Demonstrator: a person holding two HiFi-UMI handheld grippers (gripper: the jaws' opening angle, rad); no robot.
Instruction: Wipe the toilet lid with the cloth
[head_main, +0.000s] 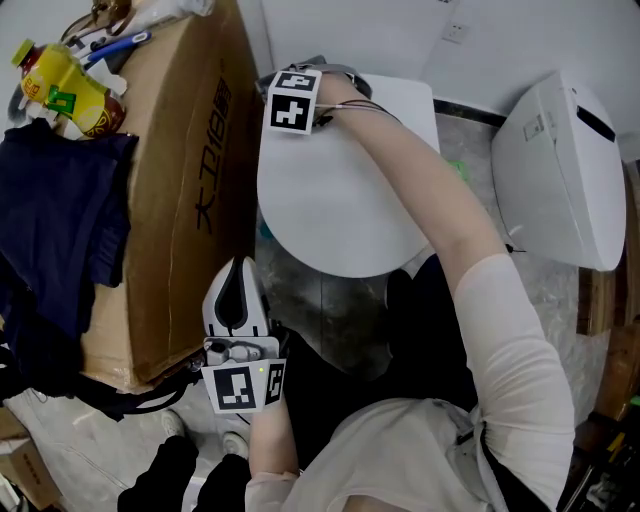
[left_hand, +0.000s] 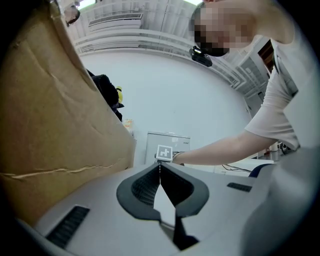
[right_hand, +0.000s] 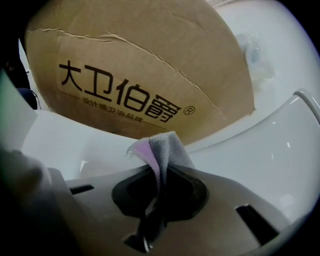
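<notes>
The white toilet lid (head_main: 340, 205) lies closed in the middle of the head view. My right gripper (head_main: 300, 80) is at the lid's far left edge, next to the cardboard box. In the right gripper view it (right_hand: 161, 167) is shut on a grey and purple cloth (right_hand: 162, 147), which sticks up from between the jaws above the white lid (right_hand: 260, 155). My left gripper (head_main: 238, 270) hangs low beside the box, off the lid. In its own view its jaws (left_hand: 160, 170) meet with nothing between them.
A tall cardboard box (head_main: 175, 190) with printed characters stands tight against the toilet's left side. A yellow bottle (head_main: 62, 88) and dark blue fabric (head_main: 60, 220) lie to its left. A second white toilet part (head_main: 565, 170) stands at the right.
</notes>
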